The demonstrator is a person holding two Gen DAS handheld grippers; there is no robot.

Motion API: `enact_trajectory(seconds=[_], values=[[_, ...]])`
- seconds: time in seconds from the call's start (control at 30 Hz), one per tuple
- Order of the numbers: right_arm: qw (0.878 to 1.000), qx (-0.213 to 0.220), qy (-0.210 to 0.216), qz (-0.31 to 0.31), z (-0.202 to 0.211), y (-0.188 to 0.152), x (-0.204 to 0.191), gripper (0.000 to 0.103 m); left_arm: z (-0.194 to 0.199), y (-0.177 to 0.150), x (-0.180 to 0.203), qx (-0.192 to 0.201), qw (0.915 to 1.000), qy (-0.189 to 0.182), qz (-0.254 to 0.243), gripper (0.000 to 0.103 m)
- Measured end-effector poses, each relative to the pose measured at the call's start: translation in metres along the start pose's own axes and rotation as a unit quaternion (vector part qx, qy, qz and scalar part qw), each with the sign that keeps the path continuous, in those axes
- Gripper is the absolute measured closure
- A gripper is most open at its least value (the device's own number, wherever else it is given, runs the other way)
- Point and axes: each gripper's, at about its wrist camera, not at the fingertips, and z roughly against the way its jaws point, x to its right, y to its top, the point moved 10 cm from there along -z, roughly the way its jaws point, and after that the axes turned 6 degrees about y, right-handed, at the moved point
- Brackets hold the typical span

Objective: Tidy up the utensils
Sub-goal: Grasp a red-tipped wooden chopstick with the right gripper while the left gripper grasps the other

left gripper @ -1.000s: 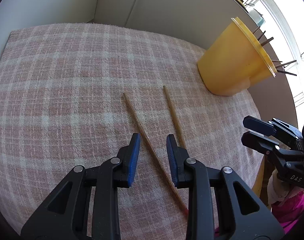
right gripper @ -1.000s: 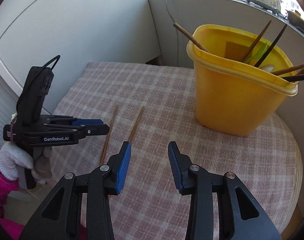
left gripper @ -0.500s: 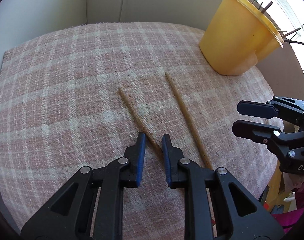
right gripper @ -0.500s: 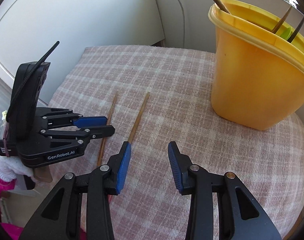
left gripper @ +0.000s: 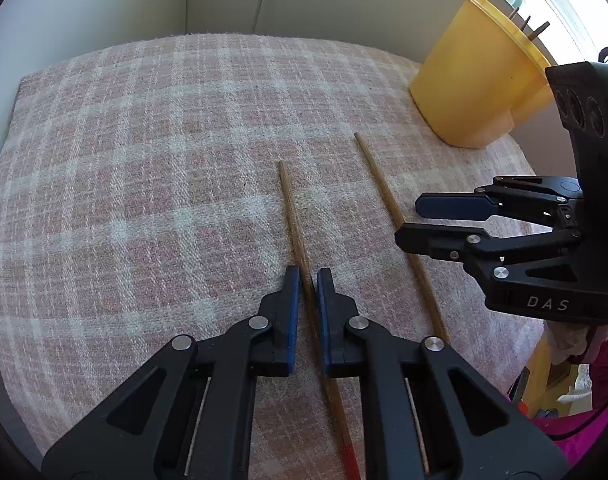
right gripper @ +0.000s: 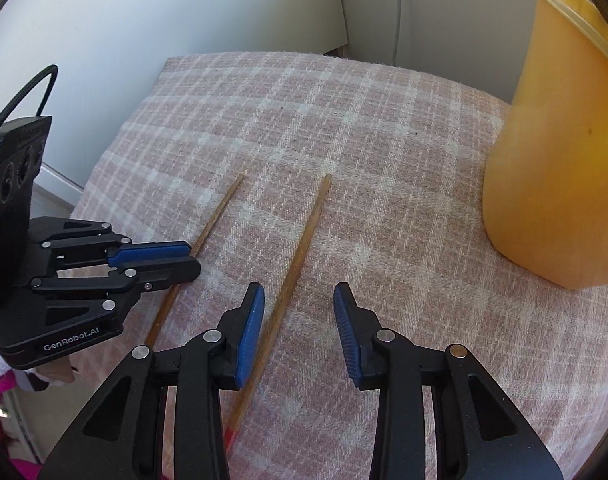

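Two wooden chopsticks lay roughly side by side on a table covered with a pink-and-white checked cloth (left gripper: 144, 184). A yellow plastic container (left gripper: 475, 84) stood upright on the cloth beyond them, toward the right; a few dark stick ends poked above its rim.

Left hand-held gripper (left gripper: 308, 280): pointed steeply down, blue pads drawn almost together around the left chopstick (left gripper: 292, 216) partway along its length. The stick ran between the pads; pinched, as far as the wrist view showed. Its near end had a red tip. Whether the stick was off the cloth could not be told.

Right hand-held gripper (right gripper: 298, 300): jaws partly spread and closing. The right chopstick (right gripper: 304, 236) passed just inside the left-side pad, the other pad well clear of it; no grip on it. That stick rested flat on the cloth, also red-tipped at the near end.

The two grippers sat close beside each other, not touching.
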Motion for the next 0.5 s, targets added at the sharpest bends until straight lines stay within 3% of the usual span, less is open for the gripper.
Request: enact_trajectory(seconds=[0.13, 0.2, 0.33, 0.5], values=[[1.000, -0.013, -0.012, 0.007, -0.012, 0.009, -0.002, 0.071, 0.005, -0.004, -0.009, 0.001, 1.0000, -0.005, 0.005, 0.095], [1.000, -0.017, -0.020, 0.010, -0.014, 0.014, -0.002, 0.074, 0.008, -0.006, -0.016, 0.002, 0.9999, -0.010, 0.008, 0.096], [0.999, -0.024, -0.037, 0.019, -0.017, 0.018, 0.000, 0.091, 0.020, -0.015, -0.035, 0.005, 0.9998, -0.016, 0.014, 0.096], [0.999, -0.021, -0.036, 0.023, -0.019, 0.020, 0.000, 0.094, 0.025, -0.023, -0.040, 0.008, 0.9996, -0.017, 0.019, 0.097]])
